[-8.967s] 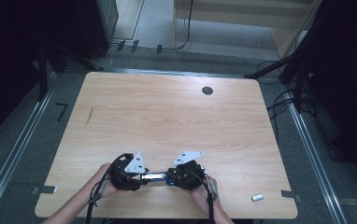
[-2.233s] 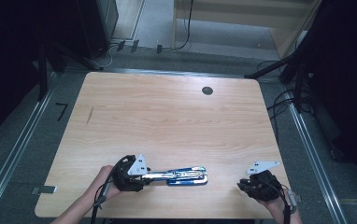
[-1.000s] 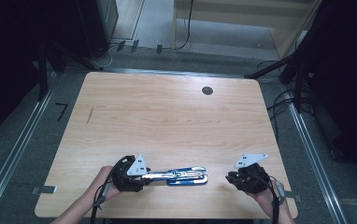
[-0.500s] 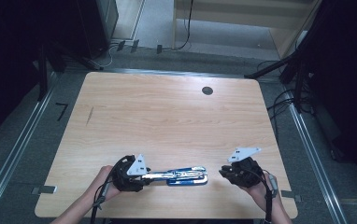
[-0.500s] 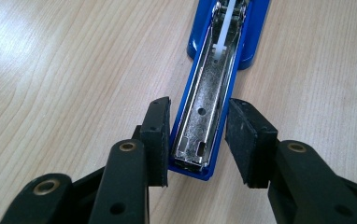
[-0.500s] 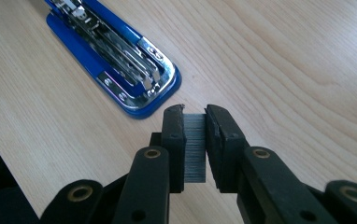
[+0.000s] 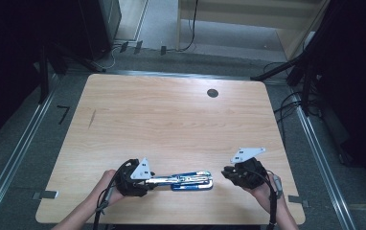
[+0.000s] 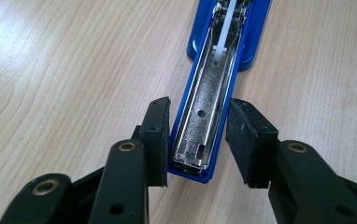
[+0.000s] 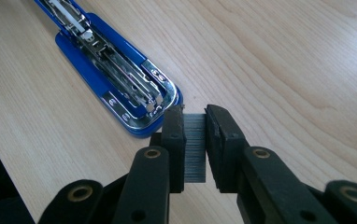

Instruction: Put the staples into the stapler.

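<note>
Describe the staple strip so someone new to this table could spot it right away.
Start at the wooden table and go to its near edge, where a blue stapler lies opened flat. Just past its far end, the right gripper holds the staple strip between its jaws. It is a small grey, finely ribbed metal block, unlike the long blue and chrome stapler beside it.

Table (image 7: 171, 120) evenly lit, surroundings dark; soft glare at the left gripper view's upper-left; all sharp
</note>
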